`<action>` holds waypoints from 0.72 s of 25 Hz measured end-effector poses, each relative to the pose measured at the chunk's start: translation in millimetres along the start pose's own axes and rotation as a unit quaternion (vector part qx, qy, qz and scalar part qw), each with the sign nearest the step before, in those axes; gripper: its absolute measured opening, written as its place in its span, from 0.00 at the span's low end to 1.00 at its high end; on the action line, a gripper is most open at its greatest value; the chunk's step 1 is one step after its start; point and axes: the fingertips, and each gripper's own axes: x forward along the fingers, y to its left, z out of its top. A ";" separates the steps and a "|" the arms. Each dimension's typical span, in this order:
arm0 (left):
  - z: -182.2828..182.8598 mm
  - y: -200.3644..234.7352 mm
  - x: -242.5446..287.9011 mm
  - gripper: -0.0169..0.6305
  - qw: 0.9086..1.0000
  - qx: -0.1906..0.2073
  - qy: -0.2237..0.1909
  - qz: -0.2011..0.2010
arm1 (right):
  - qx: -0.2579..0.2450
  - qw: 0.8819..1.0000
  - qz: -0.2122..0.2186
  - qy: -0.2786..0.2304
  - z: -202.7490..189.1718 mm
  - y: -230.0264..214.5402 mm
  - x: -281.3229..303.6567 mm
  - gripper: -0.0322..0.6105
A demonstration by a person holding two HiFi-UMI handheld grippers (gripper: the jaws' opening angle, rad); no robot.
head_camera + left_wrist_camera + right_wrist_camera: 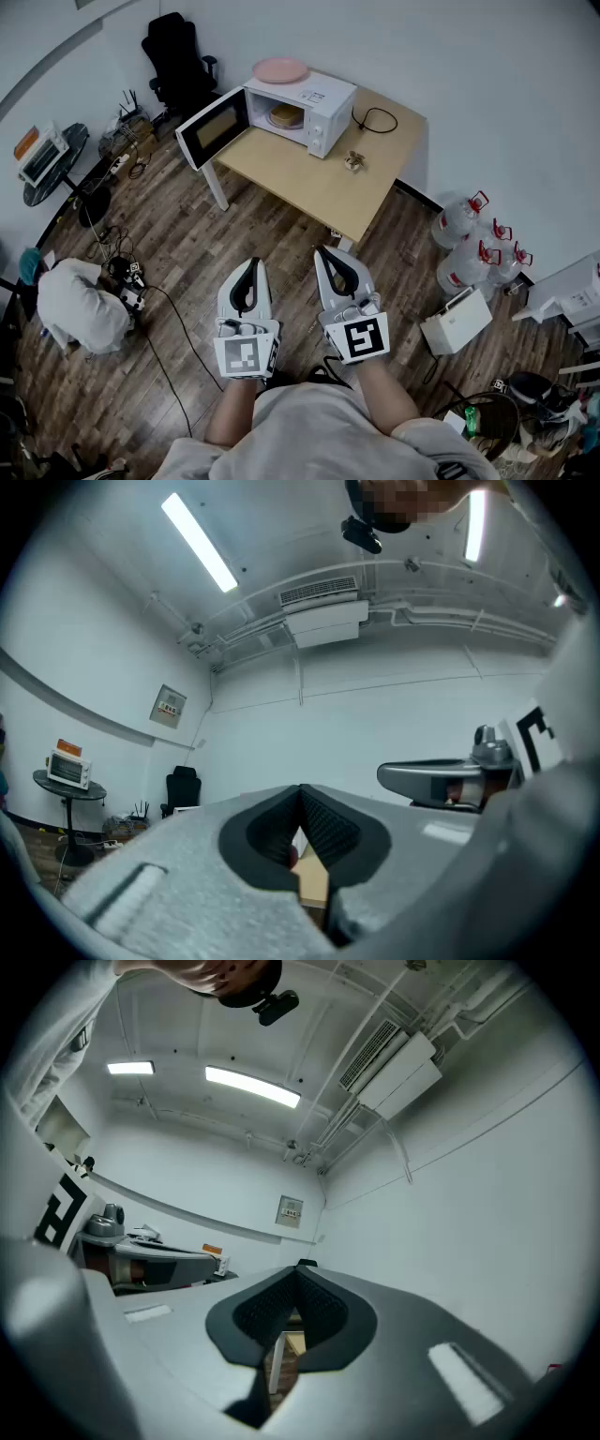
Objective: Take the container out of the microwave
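While the container [287, 115] sat inside the open-doored microwave [323, 111] at twelve o'clock, well apart, left gripper [252, 268] and right gripper [325, 256] hung empty, jaws pinched together; seemingly approach stage, next needing parted jaws and a level reach inside

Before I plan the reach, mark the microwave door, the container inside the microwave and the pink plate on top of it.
microwave door [214, 128]: head view, middle of its window.
container [287, 115]: head view, its visible top, inside the oven.
pink plate [280, 69]: head view, centre of the plate.
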 end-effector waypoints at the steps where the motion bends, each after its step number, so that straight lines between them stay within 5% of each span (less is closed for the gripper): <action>1: -0.6 -2.6 1.0 0.03 1.000 0.000 -0.001 0.000 | -0.001 1.000 0.001 0.005 -1.9 -3.0 -0.5 0.07; 18: -33.8 33.5 -27.5 0.03 0.999 -0.008 0.034 0.035 | 0.014 0.999 0.005 0.038 -31.9 -20.9 -19.5 0.10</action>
